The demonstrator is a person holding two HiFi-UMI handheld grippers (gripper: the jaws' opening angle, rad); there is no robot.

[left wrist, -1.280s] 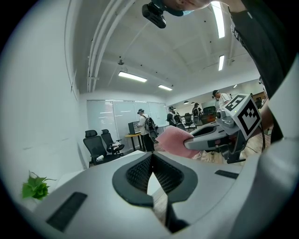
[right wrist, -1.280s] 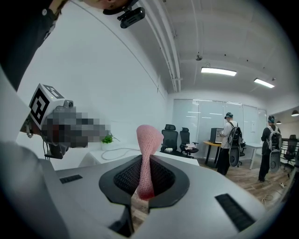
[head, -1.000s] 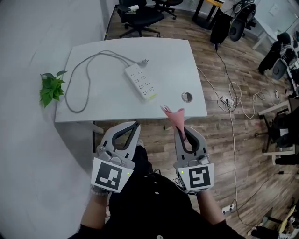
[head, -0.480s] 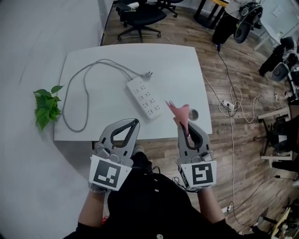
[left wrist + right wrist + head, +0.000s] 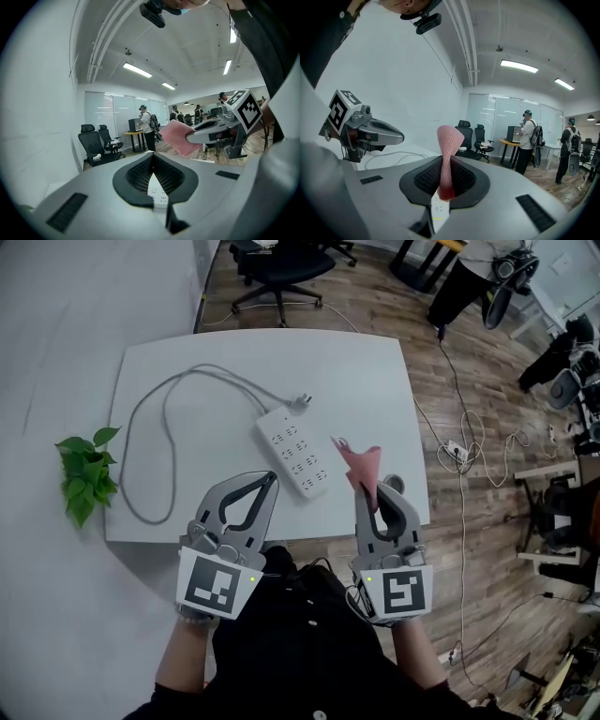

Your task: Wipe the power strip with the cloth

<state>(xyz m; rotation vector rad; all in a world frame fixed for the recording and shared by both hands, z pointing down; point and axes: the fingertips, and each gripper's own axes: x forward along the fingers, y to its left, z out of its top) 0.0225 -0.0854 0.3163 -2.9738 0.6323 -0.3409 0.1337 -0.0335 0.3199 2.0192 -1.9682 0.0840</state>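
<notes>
Right gripper (image 5: pixel 375 493) first: its jaws are clamped tight on the pink cloth (image 5: pixel 361 463), pinched low between the black pads, and the cloth stands up past the tips in a twisted, flaring fold. Over to the left gripper (image 5: pixel 270 482): its jaws are closed, tips meeting, and we see nothing held, just a slit of daylight between the pads with a bit of white socket face showing through it. We've got both grippers side by side at the near edge of the white table (image 5: pixel 375 371), marker cubes towards us, tips pointing forward.

And there's the power strip (image 5: pixel 294 451), white, lying flat and diagonal on the table, ahead of us and between the two grippers, its near end close to the front edge. The cloth hangs in the air just right of that near end, not on the strip. The strip's grey cable (image 5: pixel 169 399) runs out from its far end, sweeps in a wide loop over the left half of the table, and comes back to a plug (image 5: pixel 302 403) resting by that far end. Left of the table, a green plant (image 5: pixel 82 479); beyond it, a black office chair (image 5: pixel 277 263) on the wooden floor (image 5: pixel 469 427)
</notes>
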